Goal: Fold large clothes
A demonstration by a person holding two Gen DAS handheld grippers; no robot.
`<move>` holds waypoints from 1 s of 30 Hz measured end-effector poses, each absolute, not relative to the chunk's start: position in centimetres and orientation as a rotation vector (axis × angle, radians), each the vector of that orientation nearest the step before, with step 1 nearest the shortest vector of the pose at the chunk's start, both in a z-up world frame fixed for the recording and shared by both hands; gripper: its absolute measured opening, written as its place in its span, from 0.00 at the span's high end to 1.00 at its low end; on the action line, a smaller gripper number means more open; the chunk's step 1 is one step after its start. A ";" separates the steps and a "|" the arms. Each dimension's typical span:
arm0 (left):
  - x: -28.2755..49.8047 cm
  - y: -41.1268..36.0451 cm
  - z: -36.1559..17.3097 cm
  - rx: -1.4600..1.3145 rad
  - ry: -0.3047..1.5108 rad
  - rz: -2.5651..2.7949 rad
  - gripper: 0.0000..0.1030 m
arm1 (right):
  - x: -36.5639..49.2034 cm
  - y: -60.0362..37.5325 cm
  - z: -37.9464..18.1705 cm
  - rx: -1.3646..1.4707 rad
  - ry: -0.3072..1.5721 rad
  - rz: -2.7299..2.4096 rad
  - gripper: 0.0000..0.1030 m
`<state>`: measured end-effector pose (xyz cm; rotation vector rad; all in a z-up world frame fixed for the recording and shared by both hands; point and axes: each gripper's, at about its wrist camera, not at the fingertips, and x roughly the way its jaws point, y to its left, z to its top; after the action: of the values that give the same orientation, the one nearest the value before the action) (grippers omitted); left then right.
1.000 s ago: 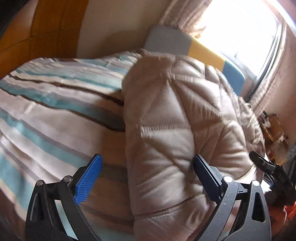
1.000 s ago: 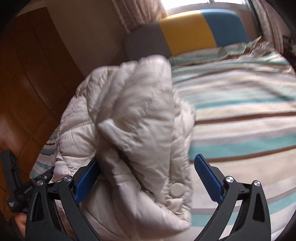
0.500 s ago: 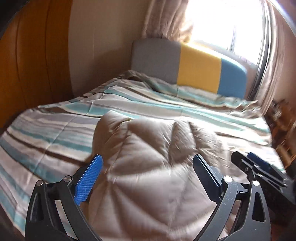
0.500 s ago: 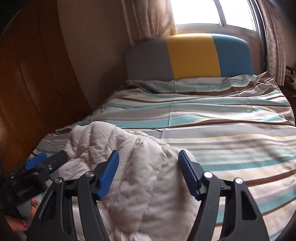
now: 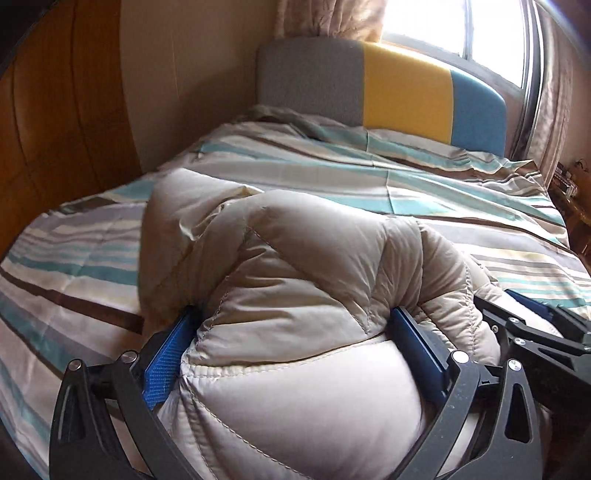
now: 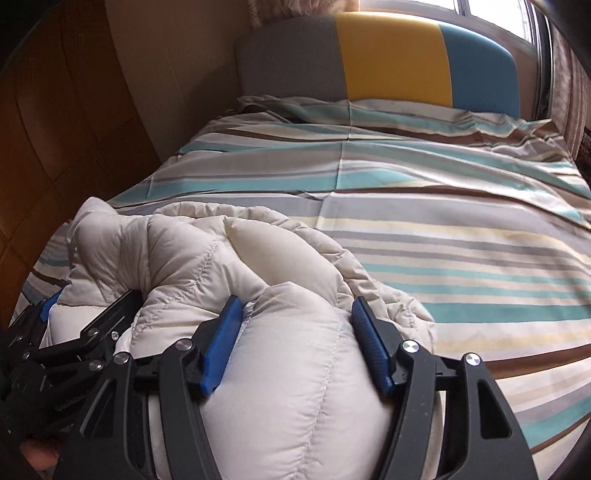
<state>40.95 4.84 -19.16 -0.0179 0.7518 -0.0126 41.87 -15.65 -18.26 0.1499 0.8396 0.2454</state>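
Vs 1 s ago: puffer jacket [image 5: 295, 295] was held up in the air, now bunched on the striped duvet [image 5: 92, 266] at bed's near-left end. L tongs [image 5: 291, 332] wide, pads pressing a thick jacket fold. R tongs [image 6: 295, 328] narrowed from wide, clamped on a puffy fold. L view shows curtain [image 5: 325, 18]; R view only shows a fingertip [image 6: 40, 454] bottom-left.

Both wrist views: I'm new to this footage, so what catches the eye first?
A puffy beige quilted down jacket fills the foreground, bunched at the near end of the striped bed cover. The left tool and right tool each straddle a fat fold of it. Behind stands a grey, yellow and blue headboard.
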 end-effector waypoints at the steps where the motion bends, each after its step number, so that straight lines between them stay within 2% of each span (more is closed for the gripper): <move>1: 41.3 4.7 -19.4 -0.010 0.762 -0.006 0.03 | 42.3 -15.8 -18.5 0.165 0.843 0.242 0.40; 11: 39.1 3.8 -18.6 0.033 0.720 0.040 0.03 | 40.9 -15.9 -18.2 0.126 0.760 0.209 0.35; 14: 36.8 4.3 -17.9 0.000 0.687 0.032 0.03 | 39.9 -16.0 -17.3 0.107 0.724 0.165 0.24; 15: 36.0 4.3 -17.7 -0.007 0.680 0.029 0.03 | 39.4 -16.0 -16.9 0.101 0.712 0.150 0.16; 16: 35.3 4.4 -17.6 -0.016 0.674 0.026 0.03 | 38.9 -16.0 -16.5 0.092 0.700 0.140 0.12; 25: 28.7 5.8 -17.2 -0.096 0.655 0.001 0.03 | 32.5 -17.6 -13.7 0.121 0.674 0.139 0.02; 30: 24.9 6.1 -16.6 -0.034 0.648 0.039 0.03 | 28.2 -18.0 -12.9 0.136 0.667 0.162 0.02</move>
<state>24.94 6.15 -16.58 -0.0338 0.6479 0.0390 28.21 -17.96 -12.93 0.1363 0.6671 0.1616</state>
